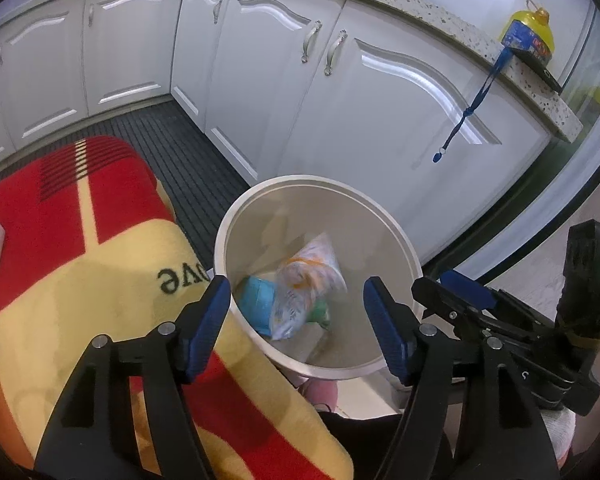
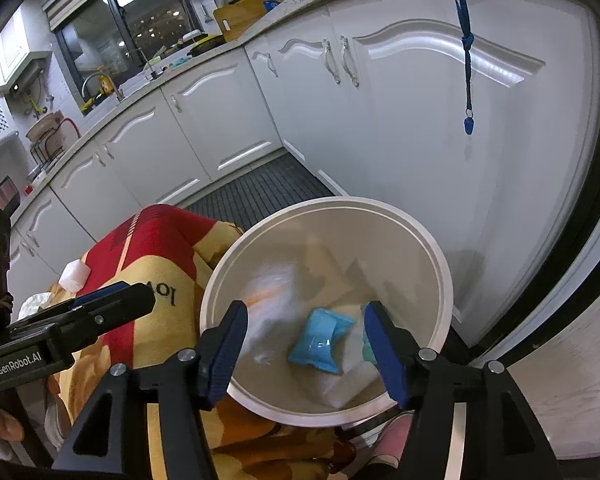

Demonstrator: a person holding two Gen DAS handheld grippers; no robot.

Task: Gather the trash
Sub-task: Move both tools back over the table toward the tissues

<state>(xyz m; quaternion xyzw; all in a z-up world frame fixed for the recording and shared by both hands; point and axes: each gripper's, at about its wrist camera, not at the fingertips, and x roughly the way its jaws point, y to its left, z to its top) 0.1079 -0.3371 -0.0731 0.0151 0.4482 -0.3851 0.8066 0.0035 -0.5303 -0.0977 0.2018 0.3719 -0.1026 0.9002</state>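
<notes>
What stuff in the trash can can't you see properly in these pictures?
- Clear wrapper: motion-blurred in the right wrist view, print unreadable.
- Green item: left wrist view, mostly hidden under the printed plastic bag.
- Trash can bottom: covered by litter, both views.
- Blanket lettering: cut off by the can's rim.

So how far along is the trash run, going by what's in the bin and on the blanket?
Done: a blue packet and a blurred clear wrapper are inside the white bin. In hand: nothing; the left tongs and right tongs both stand open above it. Left: a white foam piece and crumpled paper remain on the blanket.
</notes>
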